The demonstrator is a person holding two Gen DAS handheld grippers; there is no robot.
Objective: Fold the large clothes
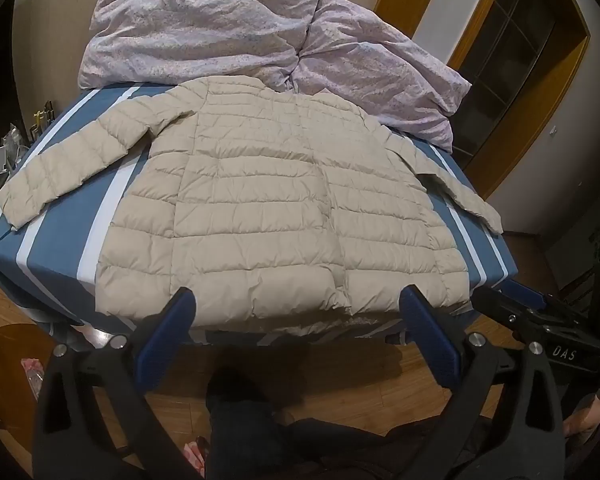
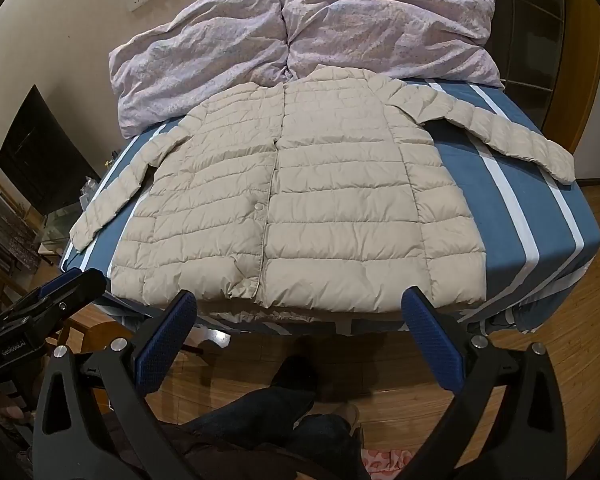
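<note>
A beige quilted puffer jacket (image 1: 268, 204) lies flat on the bed, front up and closed, with both sleeves spread outward; it also shows in the right wrist view (image 2: 300, 200). My left gripper (image 1: 298, 300) is open and empty, held above the floor just in front of the jacket's hem. My right gripper (image 2: 300, 300) is open and empty, also just in front of the hem. The right gripper shows at the right of the left wrist view (image 1: 540, 320), and the left gripper at the left of the right wrist view (image 2: 48, 296).
The bed has a blue sheet with white stripes (image 1: 60, 240) (image 2: 520, 208). A crumpled lilac duvet (image 1: 228, 32) (image 2: 308, 32) lies at the head. Wooden floor (image 2: 560, 340) surrounds the bed. The person's legs (image 2: 284, 408) are below the grippers. A dark cabinet (image 2: 40, 156) stands at left.
</note>
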